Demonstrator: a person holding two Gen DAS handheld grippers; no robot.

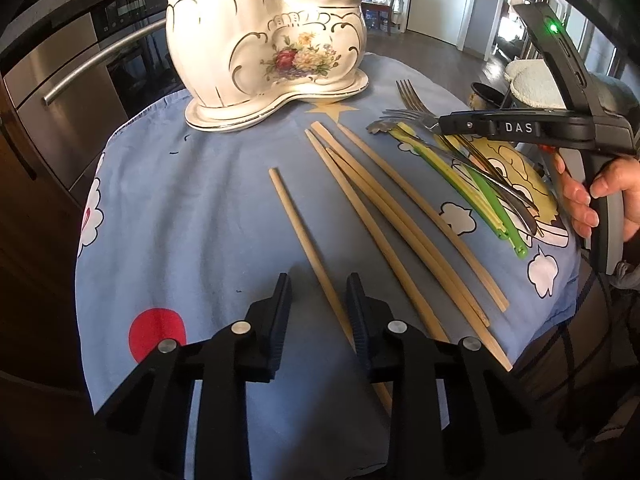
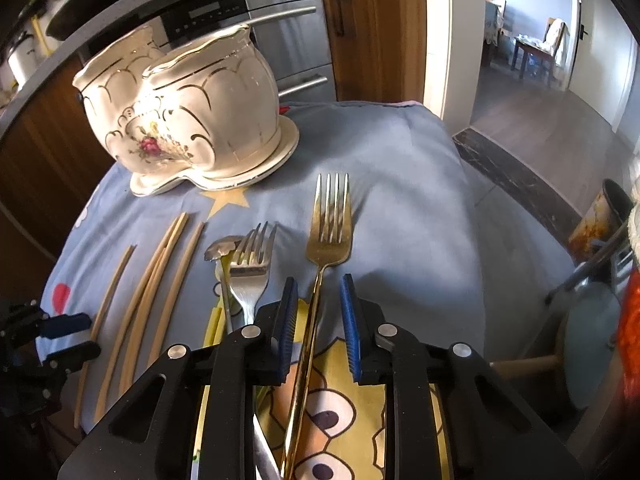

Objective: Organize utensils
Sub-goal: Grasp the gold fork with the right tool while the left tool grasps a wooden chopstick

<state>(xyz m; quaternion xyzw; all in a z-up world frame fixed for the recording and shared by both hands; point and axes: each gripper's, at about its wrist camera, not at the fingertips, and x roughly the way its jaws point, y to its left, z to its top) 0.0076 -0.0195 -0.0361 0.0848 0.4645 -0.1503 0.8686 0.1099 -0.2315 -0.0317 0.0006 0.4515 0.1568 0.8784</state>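
Table cloth: blue cartoon-print fabric draped over a rounded surface; every utensil lies loose on it, so it may ruck or slide if something is dragged.
Holder: white two-pot ceramic caddy with gold trim and a flower print, upright on its matching saucer at the far edge, well apart from both tools; both pots look unfilled from here, so I judge sorting has barely begun.
Left gripper: jaws parted, nothing between the pads, low over the near end of the lone chopstick, which runs up between the fingers.
Right gripper: jaws apart, straddling the handle of the gold fork without pinching it yet.
Chopsticks: four more lie bunched and partly crossing, just right of the lone one.
Silver fork: just left of the gold one, beside a small spoon and yellow-green plastic pieces.
Risk, fork: the thin polished handle could pivot or slip in the pads if gripped off-centre.
Risk, chopstick: a flat round stick may roll away as the pads close, or the fingers may catch the cloth.
Risk, holder: a swinging utensil tip could strike the ceramic rim.
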